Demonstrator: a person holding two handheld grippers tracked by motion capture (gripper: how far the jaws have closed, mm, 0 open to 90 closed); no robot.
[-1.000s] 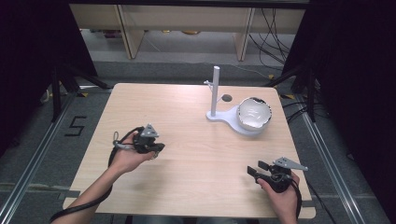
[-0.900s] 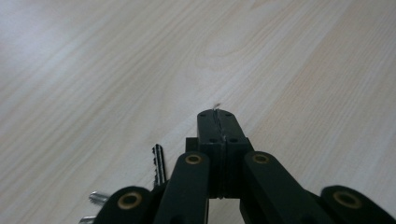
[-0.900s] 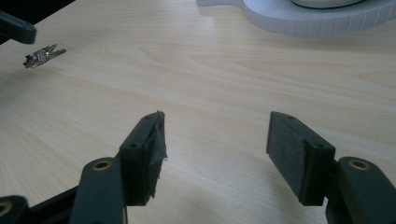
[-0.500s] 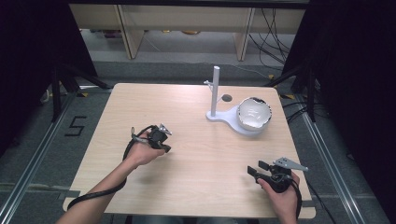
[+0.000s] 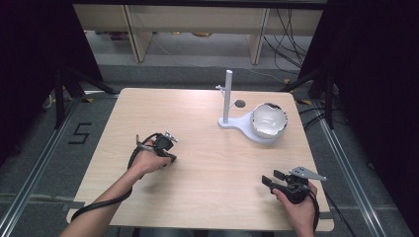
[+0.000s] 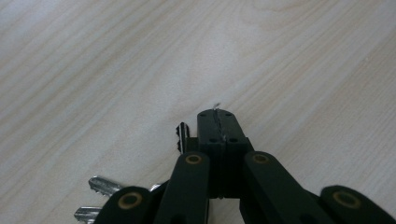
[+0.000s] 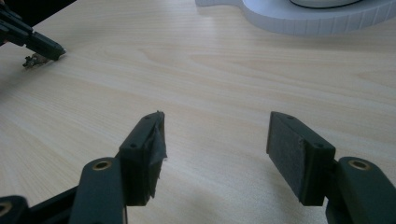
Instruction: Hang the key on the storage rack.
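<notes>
My left gripper (image 5: 169,157) hovers low over the left middle of the wooden table (image 5: 207,197). In the left gripper view its jaws (image 6: 215,116) are pressed together on a thin metal ring, and a bunch of silver keys (image 6: 105,186) hangs beneath them. The right gripper view shows those keys (image 7: 33,60) dangling just above the wood at its upper left. My right gripper (image 5: 269,178) sits near the table's front right corner, open, with nothing between its pads (image 7: 217,135).
A white stand (image 5: 228,98) with an upright post and a small side hook rises at the back right. A white bowl (image 5: 269,120) rests on the stand's flat base. Dark floor and cables surround the table.
My left gripper has carried the keys to the right, toward the table's middle. The right gripper has stayed where it was.
</notes>
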